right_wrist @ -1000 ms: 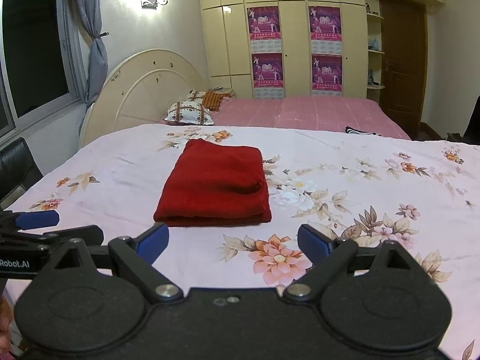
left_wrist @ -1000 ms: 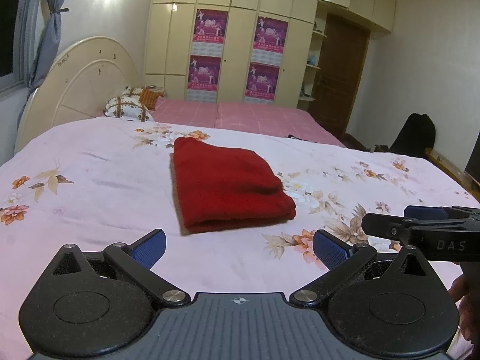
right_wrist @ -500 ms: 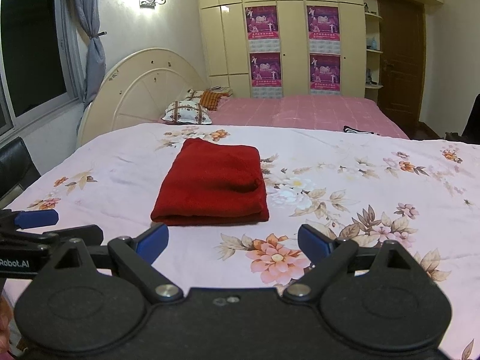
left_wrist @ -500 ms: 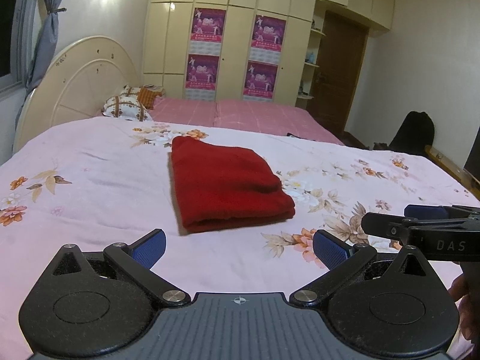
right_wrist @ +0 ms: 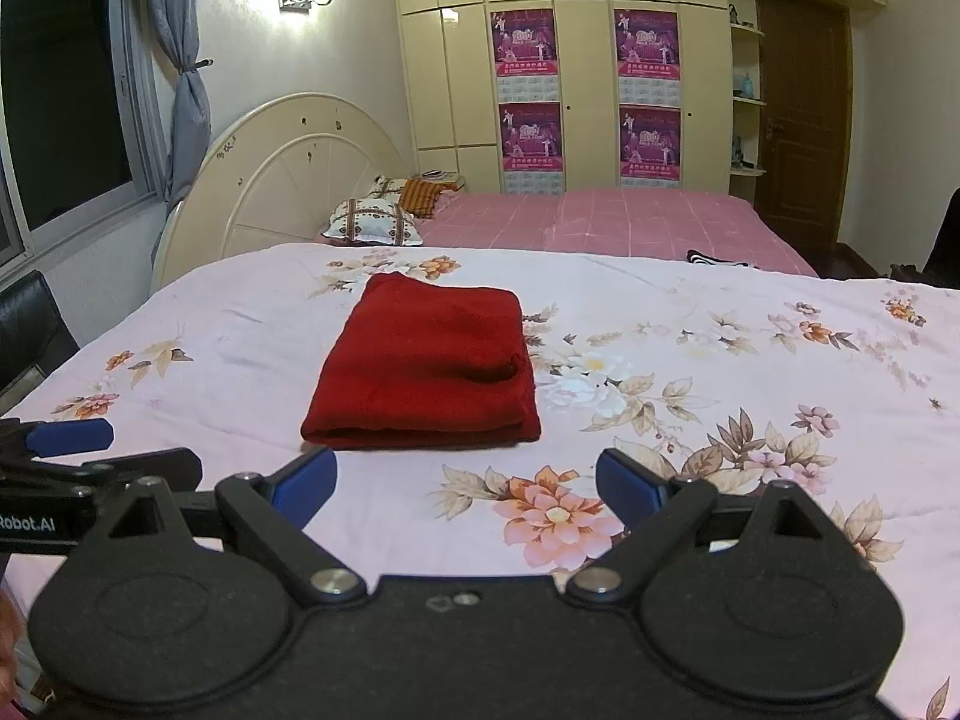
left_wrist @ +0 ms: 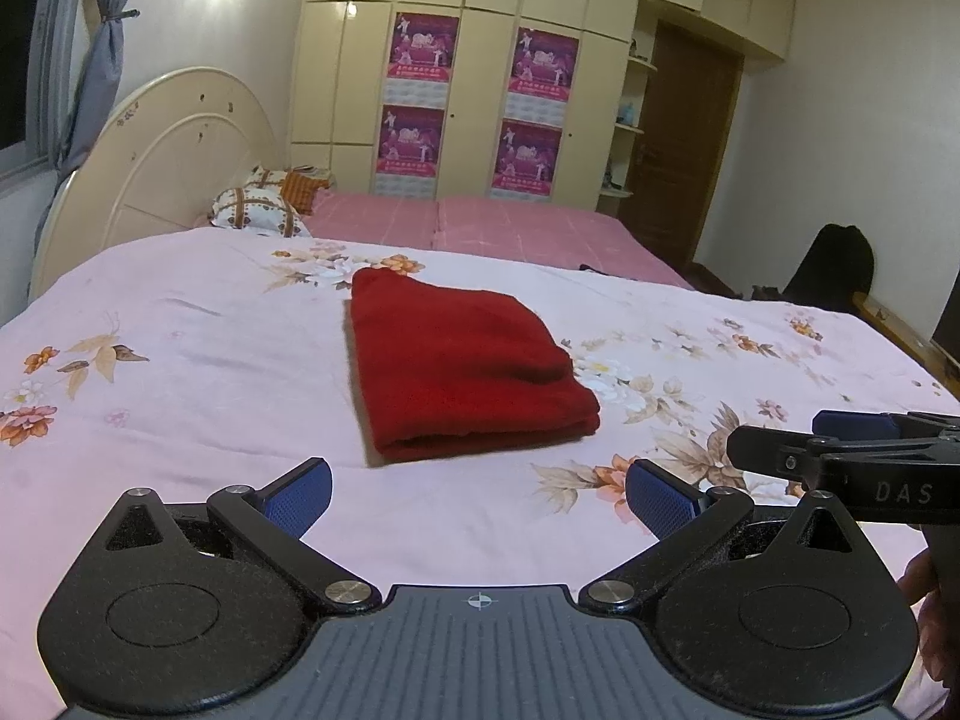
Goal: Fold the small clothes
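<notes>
A dark red garment [left_wrist: 462, 369] lies folded into a thick rectangle on the floral bedspread [left_wrist: 198, 360], also seen as the red garment [right_wrist: 429, 372] in the right wrist view. My left gripper [left_wrist: 478, 495] is held back from its near edge, open, nothing between the blue pads. My right gripper [right_wrist: 465, 483] is likewise open and empty, short of the garment's near fold. Each gripper shows in the other's view: the right gripper [left_wrist: 840, 450] at the right edge, the left gripper [right_wrist: 72, 450] at the left edge.
The bedspread [right_wrist: 750, 372] covers a wide bed with a pink sheet [left_wrist: 480, 225] and pillows [left_wrist: 264, 210] by the cream headboard [left_wrist: 174, 156]. Wardrobes [right_wrist: 588, 72] and a door [right_wrist: 801, 120] stand beyond. A dark chair [right_wrist: 27, 330] stands at the bed's left.
Both grippers drift slightly; the garment appears a touch farther left in the views. Both stay open and the garment lies unmoved.
</notes>
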`<state>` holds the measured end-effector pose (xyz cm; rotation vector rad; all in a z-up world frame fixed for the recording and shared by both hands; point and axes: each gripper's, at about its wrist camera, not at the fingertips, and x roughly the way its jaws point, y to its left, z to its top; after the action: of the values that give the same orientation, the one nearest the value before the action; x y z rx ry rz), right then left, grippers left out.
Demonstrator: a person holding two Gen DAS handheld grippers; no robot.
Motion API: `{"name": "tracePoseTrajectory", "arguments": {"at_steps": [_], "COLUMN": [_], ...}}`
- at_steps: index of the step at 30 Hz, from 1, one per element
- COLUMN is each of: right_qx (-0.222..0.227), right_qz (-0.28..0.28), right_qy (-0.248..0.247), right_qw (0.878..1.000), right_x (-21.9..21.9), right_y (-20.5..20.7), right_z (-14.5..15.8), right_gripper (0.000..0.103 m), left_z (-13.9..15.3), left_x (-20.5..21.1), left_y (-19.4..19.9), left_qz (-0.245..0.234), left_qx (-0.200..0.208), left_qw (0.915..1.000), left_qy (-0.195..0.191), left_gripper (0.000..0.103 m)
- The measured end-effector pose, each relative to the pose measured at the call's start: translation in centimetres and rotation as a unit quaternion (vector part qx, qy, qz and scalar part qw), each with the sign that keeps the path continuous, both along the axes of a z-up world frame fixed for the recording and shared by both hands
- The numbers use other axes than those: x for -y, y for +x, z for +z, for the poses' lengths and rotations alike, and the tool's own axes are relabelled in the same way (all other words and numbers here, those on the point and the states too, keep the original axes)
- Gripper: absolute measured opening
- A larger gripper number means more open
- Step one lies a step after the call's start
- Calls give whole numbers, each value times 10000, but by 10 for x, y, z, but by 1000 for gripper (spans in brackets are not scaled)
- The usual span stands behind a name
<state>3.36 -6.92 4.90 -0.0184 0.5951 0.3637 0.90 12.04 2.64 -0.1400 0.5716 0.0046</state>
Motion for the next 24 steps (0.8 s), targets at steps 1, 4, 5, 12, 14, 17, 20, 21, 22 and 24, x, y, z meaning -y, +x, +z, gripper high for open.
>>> {"name": "tracePoseTrajectory", "arguments": {"at_steps": [1,4,5,12,14,17,20,21,22,24], "right_qx": [-2,-13,-15,-14,-17,-20,-13,-8,-5,2], "right_qz": [2,15,17,13,16,16,25,30,38,49], "right_qy": [-1,-14,-18,-18,-17,-28,-25,-28,-30,-31], "right_qw": [10000,10000,10000,10000,10000,10000,10000,10000,10000,10000], "right_x": [0,-1,-2,-3,-2,-3,-3,-3,-4,-4], "right_y": [0,1,1,1,1,2,2,2,3,3], "right_z": [0,-1,-1,-1,-1,-2,-1,-1,-2,-3], "right_gripper": [93,93,93,93,93,93,93,93,93,93], "left_z": [0,-1,-1,-2,-3,-2,-2,-1,-1,-1], "left_x": [-1,0,-1,-1,-1,-1,0,1,0,0], "left_y": [0,0,0,0,0,-1,-2,-3,-2,-2], "left_qz": [-2,-8,-7,-77,-101,-149,-213,-225,-247,-200], "left_qx": [-1,-4,-8,48,103,170,261,290,286,297], "left_qw": [10000,10000,10000,10000,9999,9997,9994,9992,9992,9993], "left_qy": [-1,-3,-10,20,34,46,123,140,129,97], "left_gripper": [103,103,103,103,103,103,103,103,103,103]}}
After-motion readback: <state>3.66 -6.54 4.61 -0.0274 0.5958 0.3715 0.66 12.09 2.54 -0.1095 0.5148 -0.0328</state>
